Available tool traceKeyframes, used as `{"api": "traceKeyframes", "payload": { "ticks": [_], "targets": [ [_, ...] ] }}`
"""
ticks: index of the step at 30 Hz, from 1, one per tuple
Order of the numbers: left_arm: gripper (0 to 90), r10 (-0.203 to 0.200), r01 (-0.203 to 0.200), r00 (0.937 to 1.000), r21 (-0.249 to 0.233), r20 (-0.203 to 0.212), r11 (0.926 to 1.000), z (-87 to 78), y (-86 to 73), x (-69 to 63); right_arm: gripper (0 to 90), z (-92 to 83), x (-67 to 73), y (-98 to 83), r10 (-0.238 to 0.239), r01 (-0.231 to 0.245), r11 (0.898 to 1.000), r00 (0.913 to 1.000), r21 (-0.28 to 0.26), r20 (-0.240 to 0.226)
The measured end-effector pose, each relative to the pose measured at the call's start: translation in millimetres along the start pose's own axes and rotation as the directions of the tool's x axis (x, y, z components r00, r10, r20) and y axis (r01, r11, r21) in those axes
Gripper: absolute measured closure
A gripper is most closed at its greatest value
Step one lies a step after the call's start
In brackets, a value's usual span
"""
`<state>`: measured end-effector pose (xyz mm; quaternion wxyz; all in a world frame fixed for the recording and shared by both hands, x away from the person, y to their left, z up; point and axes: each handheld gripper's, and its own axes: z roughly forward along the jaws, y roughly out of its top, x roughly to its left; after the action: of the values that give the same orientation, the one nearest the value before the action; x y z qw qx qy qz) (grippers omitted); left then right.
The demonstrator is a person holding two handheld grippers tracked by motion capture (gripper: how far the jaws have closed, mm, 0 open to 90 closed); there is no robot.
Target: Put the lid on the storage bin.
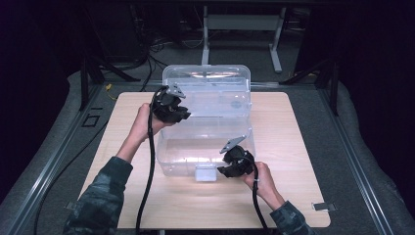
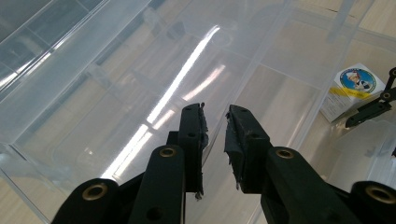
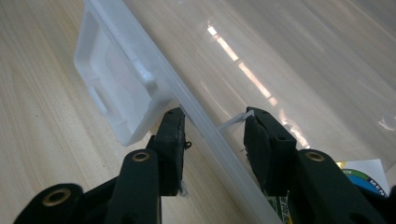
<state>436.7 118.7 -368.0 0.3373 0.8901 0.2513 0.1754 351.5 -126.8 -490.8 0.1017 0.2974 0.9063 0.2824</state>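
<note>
Right claw [image 3: 212, 135] astride clear box's [image 1: 166, 161] front wall, beside latch [image 3: 116, 88].

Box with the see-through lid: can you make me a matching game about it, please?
Things:
1. lid
2. latch
3. table
4. sticker

Clues:
a. pale wood
b. has a blue circle on it
c. standing open at the back
d. hangs on the front wall of the box

Pairs: 1-c, 2-d, 3-a, 4-b
</note>
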Motion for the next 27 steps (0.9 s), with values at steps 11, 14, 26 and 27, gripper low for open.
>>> {"api": "traceKeyframes", "payload": {
  "ticks": [11, 14, 26, 27],
  "targets": [
    [76.0, 0.005, -0.005, 1.0000, -0.003, 0.008, 1.0000, -5.2, -6.1, -6.6, 59.2, -0.4, -0.5, 0.1, -0.005, 0.005, 1.000, 1.0000, 0.007, 0.000],
    [76.2, 0.014, -0.014, 0.9999, -0.001, 0.007, 0.9999, -6.4, -7.4, -8.8, 59.2, -0.4, -0.5, 0.1, -0.006, 0.006, 1.000, 1.0000, 0.008, -0.001],
    [76.4, 0.025, -0.025, 0.9997, -0.006, 0.006, 0.9997, -9.6, -13.1, -16.0, 59.2, -0.5, -0.7, 0.2, -0.007, 0.007, 1.000, 1.0000, 0.009, -0.001],
    [76.5, 0.025, -0.025, 0.9997, -0.006, 0.005, 0.9997, -9.7, -13.5, -16.8, 59.2, -0.5, -0.6, 0.3, -0.006, 0.006, 1.000, 1.0000, 0.009, -0.001]
  ]
}}
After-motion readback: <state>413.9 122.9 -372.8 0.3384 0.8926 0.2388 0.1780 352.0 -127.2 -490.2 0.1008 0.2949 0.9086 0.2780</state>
